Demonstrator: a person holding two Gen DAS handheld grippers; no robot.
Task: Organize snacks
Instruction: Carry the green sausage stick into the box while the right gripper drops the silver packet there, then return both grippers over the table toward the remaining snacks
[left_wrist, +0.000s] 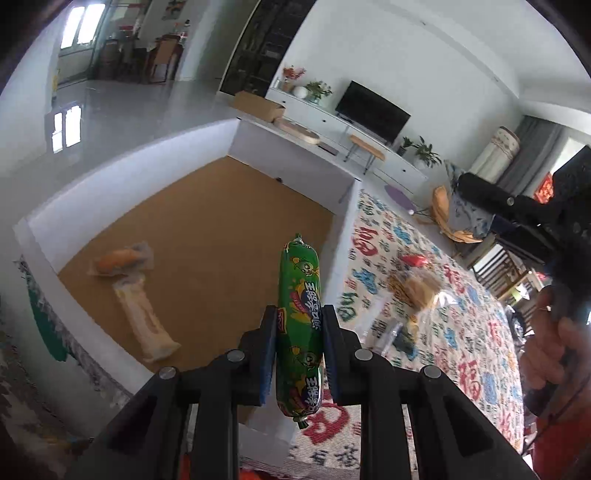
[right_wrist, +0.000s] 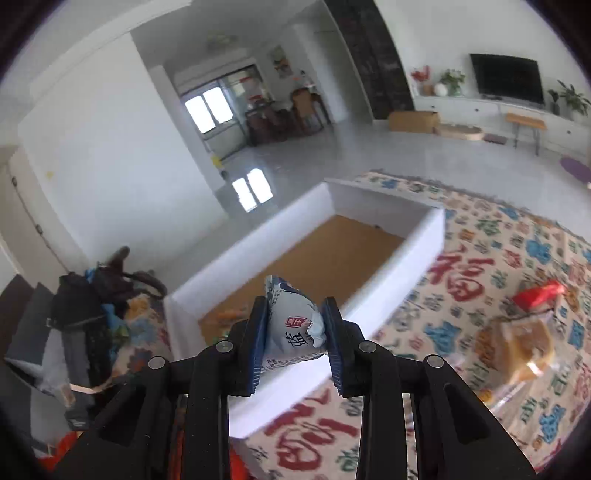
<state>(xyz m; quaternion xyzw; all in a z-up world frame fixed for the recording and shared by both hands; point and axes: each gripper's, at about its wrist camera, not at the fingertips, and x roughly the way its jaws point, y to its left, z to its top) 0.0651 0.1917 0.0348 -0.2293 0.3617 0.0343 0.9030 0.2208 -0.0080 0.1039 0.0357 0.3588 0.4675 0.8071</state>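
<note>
Low center of the left wrist view, the left hand-held gripper grips a green sausage; beyond, 2 wrapped snacks lie in the white box. Only the right wrist view shows the right hand-held gripper clamping a blue-white packet; bagged bread sits center right.

Table under a patterned cloth, right half of frame. White box sits on it at left. Bread bag and red packet lie on the cloth, centre right.
</note>
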